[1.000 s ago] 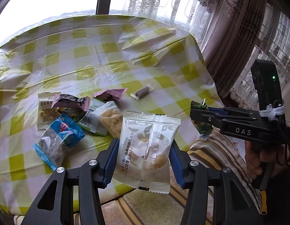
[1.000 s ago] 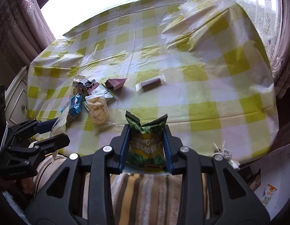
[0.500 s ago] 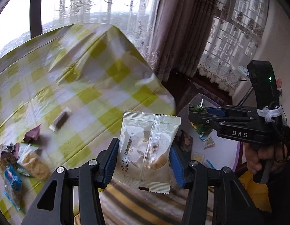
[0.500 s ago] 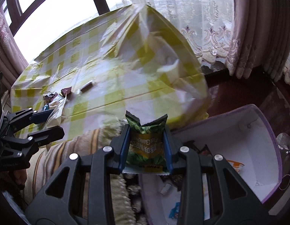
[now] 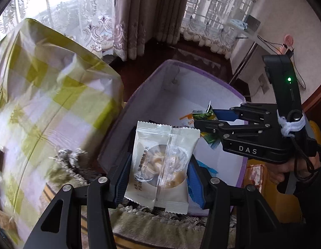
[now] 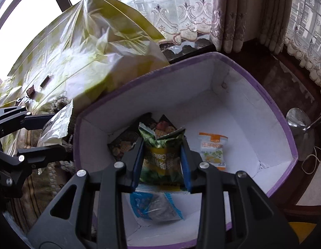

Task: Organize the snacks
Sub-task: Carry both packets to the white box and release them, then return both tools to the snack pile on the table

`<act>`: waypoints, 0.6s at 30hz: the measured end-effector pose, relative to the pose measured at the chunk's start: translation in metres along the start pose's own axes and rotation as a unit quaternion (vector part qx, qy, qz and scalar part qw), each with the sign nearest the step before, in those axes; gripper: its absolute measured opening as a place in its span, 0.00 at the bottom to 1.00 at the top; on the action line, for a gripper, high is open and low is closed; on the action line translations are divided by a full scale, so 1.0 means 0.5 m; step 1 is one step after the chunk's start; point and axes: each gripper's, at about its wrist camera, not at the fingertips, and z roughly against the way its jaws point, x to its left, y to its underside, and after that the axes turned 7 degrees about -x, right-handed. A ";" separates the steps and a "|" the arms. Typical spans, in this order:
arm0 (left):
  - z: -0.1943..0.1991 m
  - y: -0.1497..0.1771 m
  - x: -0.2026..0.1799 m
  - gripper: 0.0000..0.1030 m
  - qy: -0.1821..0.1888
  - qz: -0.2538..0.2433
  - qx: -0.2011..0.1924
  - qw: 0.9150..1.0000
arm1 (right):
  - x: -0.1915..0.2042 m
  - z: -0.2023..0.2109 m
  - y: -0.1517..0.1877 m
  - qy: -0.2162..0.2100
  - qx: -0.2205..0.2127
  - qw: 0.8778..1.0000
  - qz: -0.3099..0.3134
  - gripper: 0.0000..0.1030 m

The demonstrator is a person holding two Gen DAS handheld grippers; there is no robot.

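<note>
I am clamping my left gripper (image 5: 159, 178) on a light, crinkly pastry pack (image 5: 162, 166), my right gripper (image 6: 162, 161) on a green bag (image 6: 162, 155), probably slippery, both pinched at the sides, lower centre.

Table (image 6: 81, 62) covered by yellow-and-white checked cloth (image 5: 46, 103); small dark wrapped snacks (image 6: 45, 81) lie on it. Purple-rimmed box (image 6: 285, 137) stands beside it on dark floor (image 6: 289, 87).

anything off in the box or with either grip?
Nothing stands out. The left gripper holds a white snack packet squarely, the right gripper a green one, both above the purple-rimmed box. The packets inside lie loose and unsorted, none visibly torn or spilled.
</note>
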 end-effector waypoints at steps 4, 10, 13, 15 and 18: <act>-0.035 -0.004 -0.032 0.51 0.010 -0.019 0.032 0.999 | -0.038 -0.010 0.020 0.009 0.015 1.000 -0.014 0.36; -0.072 0.009 -0.078 0.53 0.047 -0.050 0.079 0.994 | -0.058 -0.011 0.036 0.014 0.029 0.999 -0.021 0.37; -0.086 0.016 -0.090 0.54 0.078 -0.056 0.106 0.990 | -0.059 -0.009 0.041 0.016 0.035 0.999 -0.021 0.38; -0.089 0.020 -0.091 0.61 0.091 -0.055 0.115 0.988 | -0.059 -0.012 0.042 0.018 0.040 0.999 -0.018 0.42; -0.078 0.019 -0.085 0.66 0.093 -0.043 0.103 0.989 | -0.056 -0.010 0.039 0.022 0.040 0.999 -0.014 0.57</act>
